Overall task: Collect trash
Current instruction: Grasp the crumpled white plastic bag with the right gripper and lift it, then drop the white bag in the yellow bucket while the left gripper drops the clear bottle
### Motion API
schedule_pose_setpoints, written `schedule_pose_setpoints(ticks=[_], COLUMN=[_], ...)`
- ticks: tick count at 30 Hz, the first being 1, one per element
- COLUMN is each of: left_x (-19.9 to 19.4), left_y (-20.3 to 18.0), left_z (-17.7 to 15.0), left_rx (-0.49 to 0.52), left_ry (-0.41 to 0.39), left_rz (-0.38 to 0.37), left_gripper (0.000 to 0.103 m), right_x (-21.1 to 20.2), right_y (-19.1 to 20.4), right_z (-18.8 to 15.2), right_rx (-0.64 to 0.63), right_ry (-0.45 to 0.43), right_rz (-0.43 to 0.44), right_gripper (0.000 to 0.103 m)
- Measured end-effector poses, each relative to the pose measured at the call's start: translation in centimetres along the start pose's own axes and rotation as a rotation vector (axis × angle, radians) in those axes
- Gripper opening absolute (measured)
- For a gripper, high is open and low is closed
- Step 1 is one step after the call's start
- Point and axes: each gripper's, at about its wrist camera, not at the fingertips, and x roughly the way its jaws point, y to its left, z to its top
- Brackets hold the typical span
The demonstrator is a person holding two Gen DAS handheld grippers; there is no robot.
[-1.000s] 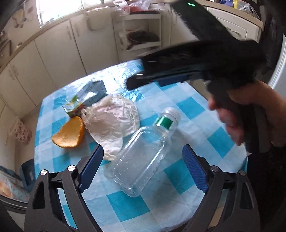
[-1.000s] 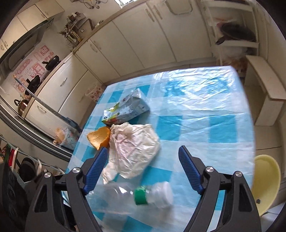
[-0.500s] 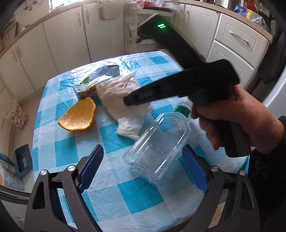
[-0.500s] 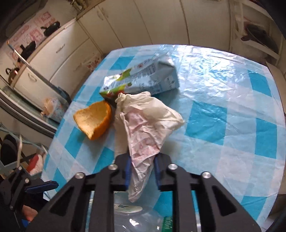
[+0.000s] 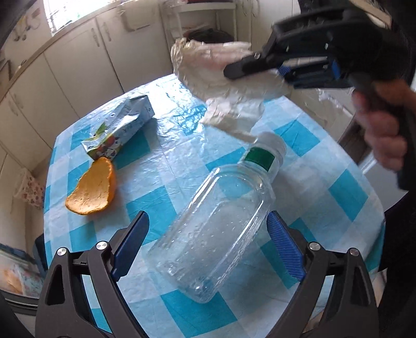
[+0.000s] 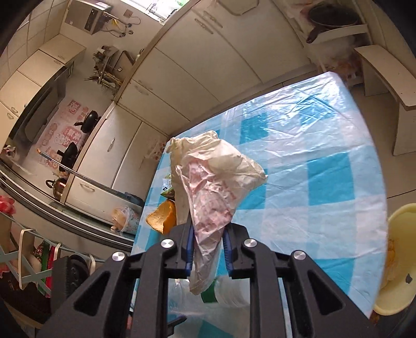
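My right gripper is shut on a crumpled white plastic bag and holds it in the air above the table; both show in the left wrist view, the gripper at upper right with the bag hanging from it. A clear plastic bottle with a white cap and green band lies on the blue-checked tablecloth, between the fingers of my open left gripper. An orange peel and a crushed drink carton lie at the left.
A yellow bin stands on the floor beyond the table's right edge. White kitchen cabinets run behind the table. A stool and open shelves stand at the far side.
My right gripper closed on the plastic bag and lifted it off the table, up and to the right. The left gripper stayed open around the bottle.
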Motion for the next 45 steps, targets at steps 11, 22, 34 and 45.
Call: schedule_pose_setpoints(ticks=[11, 22, 34, 45], left_x=[0.9, 1.1, -1.4, 0.3], left_y=[-2.4, -3.5, -2.9, -12.9], left_z=[0.0, -0.2, 1.6, 7.8], left_rx=[0.034, 0.01, -0.138, -0.11], left_ry=[0.033, 0.019, -0.07, -0.079], left_rz=[0.037, 0.046, -0.133, -0.296], left_gripper=[0.07, 0.059, 0.053, 0.053], right_x=[-2.4, -2.4, -10.7, -9.3], right_y=[-1.2, -1.4, -10.0, -20.1], right_z=[-0.3, -0.3, -2.2, -4.8], right_rx=[0.016, 0.003, 0.073, 0.236], right_ry=[-0.042, -0.053, -0.16, 0.038], right_rz=[-0.019, -0.043, -0.419, -0.679], right_gripper=[0.028, 0.03, 0.026, 0.054])
